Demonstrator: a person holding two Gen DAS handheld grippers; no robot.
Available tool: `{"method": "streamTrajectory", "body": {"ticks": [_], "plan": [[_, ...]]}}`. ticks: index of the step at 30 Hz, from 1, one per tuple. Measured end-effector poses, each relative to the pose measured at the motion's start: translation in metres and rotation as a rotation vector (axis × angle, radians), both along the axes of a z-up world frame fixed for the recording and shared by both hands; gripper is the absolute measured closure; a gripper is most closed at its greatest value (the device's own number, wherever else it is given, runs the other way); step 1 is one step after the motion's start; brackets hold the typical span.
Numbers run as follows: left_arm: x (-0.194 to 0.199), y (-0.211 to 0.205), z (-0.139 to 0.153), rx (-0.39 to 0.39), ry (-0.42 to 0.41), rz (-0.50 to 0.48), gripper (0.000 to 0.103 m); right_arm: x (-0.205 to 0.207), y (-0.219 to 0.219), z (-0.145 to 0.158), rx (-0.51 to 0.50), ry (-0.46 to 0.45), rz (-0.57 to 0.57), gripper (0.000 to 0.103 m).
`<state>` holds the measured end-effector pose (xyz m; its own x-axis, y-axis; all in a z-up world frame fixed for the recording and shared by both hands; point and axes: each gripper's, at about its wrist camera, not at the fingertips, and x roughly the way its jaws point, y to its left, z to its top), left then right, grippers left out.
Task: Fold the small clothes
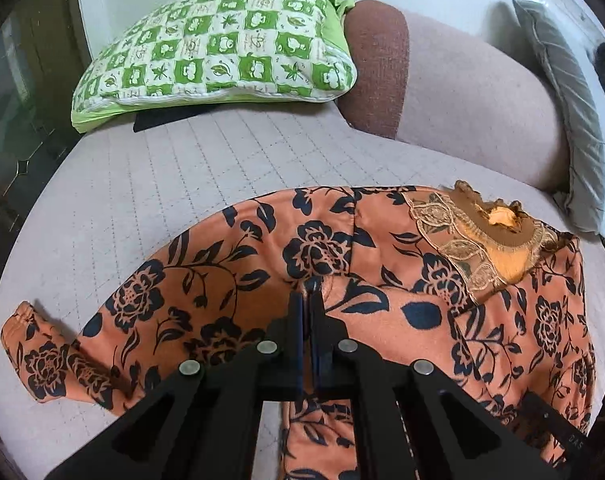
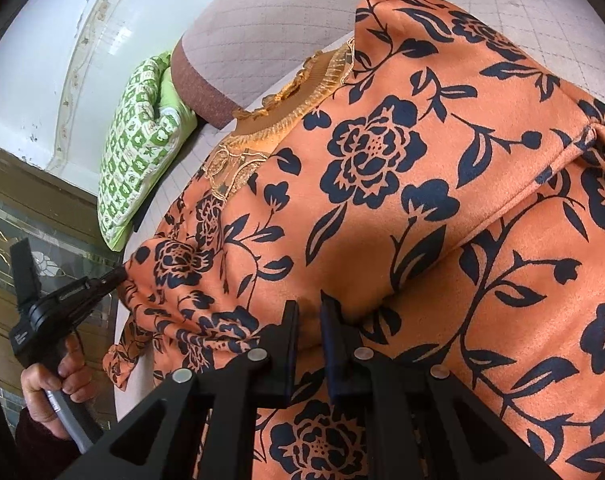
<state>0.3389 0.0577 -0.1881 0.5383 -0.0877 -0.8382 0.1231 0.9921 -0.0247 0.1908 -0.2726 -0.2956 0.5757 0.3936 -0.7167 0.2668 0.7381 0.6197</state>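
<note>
An orange top [image 1: 342,248] printed with black flowers lies spread on a pinkish quilted sofa seat [image 1: 162,184]. Its lace collar [image 1: 482,236] points to the back right and one sleeve [image 1: 50,356] reaches out to the left. My left gripper [image 1: 311,286] is shut on a pinch of the fabric near the armpit; it also shows in the right wrist view [image 2: 118,274] gripping the cloth's edge. The top fills the right wrist view [image 2: 422,208]. My right gripper [image 2: 308,310] sits low over the cloth, jaws a narrow gap apart with fabric between them.
A green and white checked pillow [image 1: 218,40] lies at the back left over a dark flat object [image 1: 162,118]. The sofa's backrest [image 1: 482,92] rises behind, with a grey cushion [image 1: 570,108] at the right. The seat's left edge drops to a dark floor.
</note>
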Motion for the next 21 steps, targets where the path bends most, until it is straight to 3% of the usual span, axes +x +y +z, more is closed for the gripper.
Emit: {"method": "streamTrajectory", "body": {"ticks": [4,5,7,10,15,17,18,20,21], "plan": [[-0.016,-0.008,-0.023,0.123,0.023,0.001,0.101,0.0,0.005,0.001,-0.045,-0.026,0.029,0.089],[-0.018,-0.006,-0.027,0.124,0.039,0.013,0.101,0.0,0.005,0.001,-0.052,-0.029,0.034,0.089],[-0.022,0.004,-0.03,0.07,0.076,0.045,0.101,0.0,0.005,0.003,-0.052,-0.023,0.037,0.089],[-0.023,0.018,-0.012,0.005,0.049,0.079,0.1,0.001,0.005,0.008,-0.051,-0.018,0.043,0.089],[-0.021,0.046,0.029,-0.006,-0.023,0.146,0.1,-0.004,0.002,0.028,-0.115,-0.113,-0.003,0.089],[-0.025,0.074,0.04,-0.036,-0.027,0.208,0.087,0.0,0.006,0.023,-0.099,-0.095,0.033,0.089],[-0.027,0.086,0.041,-0.054,-0.023,0.236,0.082,0.005,0.01,0.013,-0.082,-0.038,0.066,0.089],[-0.04,0.122,0.039,-0.097,0.003,0.328,0.054,0.005,0.01,0.003,-0.06,-0.023,0.066,0.089],[-0.046,0.138,0.036,-0.117,0.013,0.368,0.05,0.004,0.009,0.005,-0.054,-0.033,0.056,0.089]]}}
